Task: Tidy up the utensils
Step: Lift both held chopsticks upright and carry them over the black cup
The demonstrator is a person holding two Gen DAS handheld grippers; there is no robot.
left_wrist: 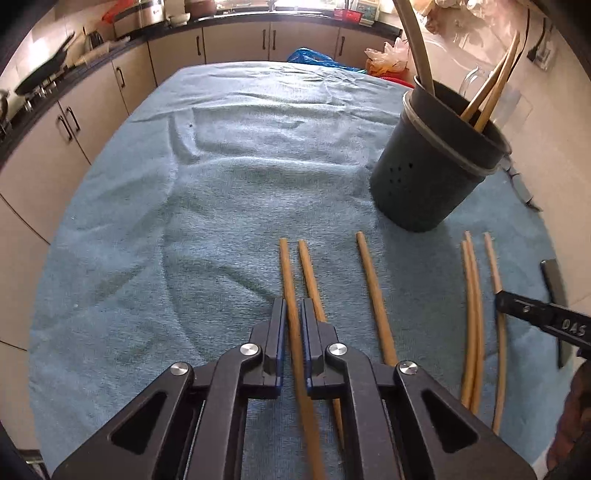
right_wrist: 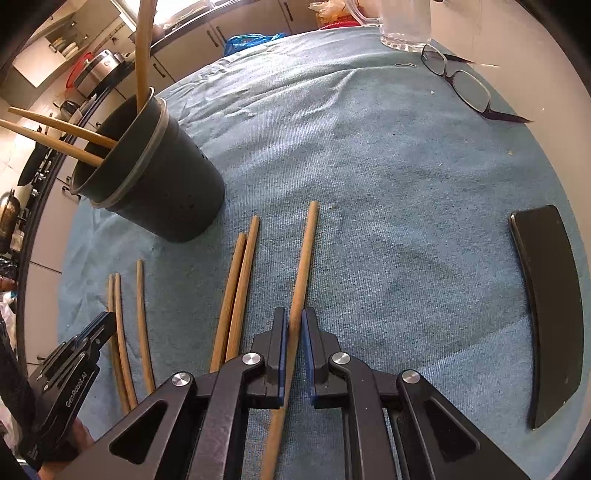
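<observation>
We have each gripper, left (left_wrist: 293,306) and right (right_wrist: 294,317), clamped on one chopstick (left_wrist: 291,295) (right_wrist: 301,280) lying on the blue towel (left_wrist: 221,192) near the black holder (left_wrist: 428,173). The sticks look light, stiff and slick, so we judge a mid-length hold steadier.

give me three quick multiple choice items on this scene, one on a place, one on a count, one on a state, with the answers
1. Where do the dark-framed eyeglasses lie?
A. in the holder
B. on the blue towel near the clear plastic jug
C. on the black phone

2. How many wooden chopsticks are outside the dark cylindrical utensil holder?
A. two
B. four
C. six

3. What is the right tool doing?
A. shut on a wooden chopstick
B. open above the cloth
C. holding the jug

Answers: 1 B, they rest on the towel's far edge beside the jug; 2 C, three left, a pair, one in the right tool; 3 A, its pads close on the stick.
</observation>
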